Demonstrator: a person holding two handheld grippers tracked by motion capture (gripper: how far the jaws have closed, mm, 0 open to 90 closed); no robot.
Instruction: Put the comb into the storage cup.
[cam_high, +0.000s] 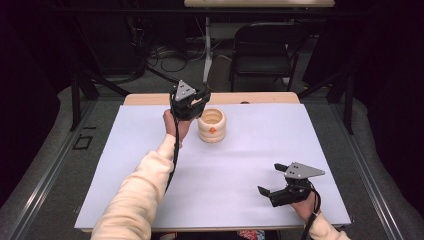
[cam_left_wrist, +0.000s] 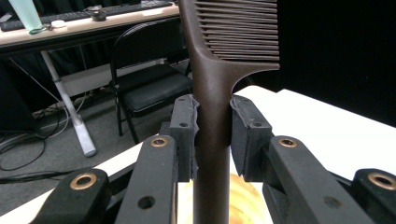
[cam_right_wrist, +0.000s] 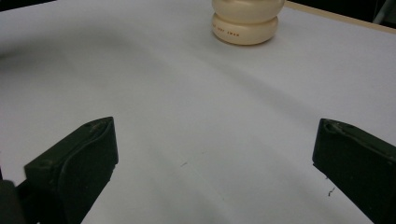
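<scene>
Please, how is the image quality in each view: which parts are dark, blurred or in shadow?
High view: the white table is evenly lit and the surroundings are nearly black. Left gripper view: the dark brown plastic comb, clamped in the left tool, is sharp, while the cream ribbed holder below is blurred. Right gripper view: a soft shadow crosses the table, and the open right tool looks slightly soft.

White surface, one pot on it

The surface (cam_high: 235, 170) is a plain white sheet over a wooden top, with a strip of bare wood showing along the far edge. A cream ribbed pot (cam_high: 211, 126) stands upright on the far half, a bit left of centre, with a small orange mark on its side.
</scene>
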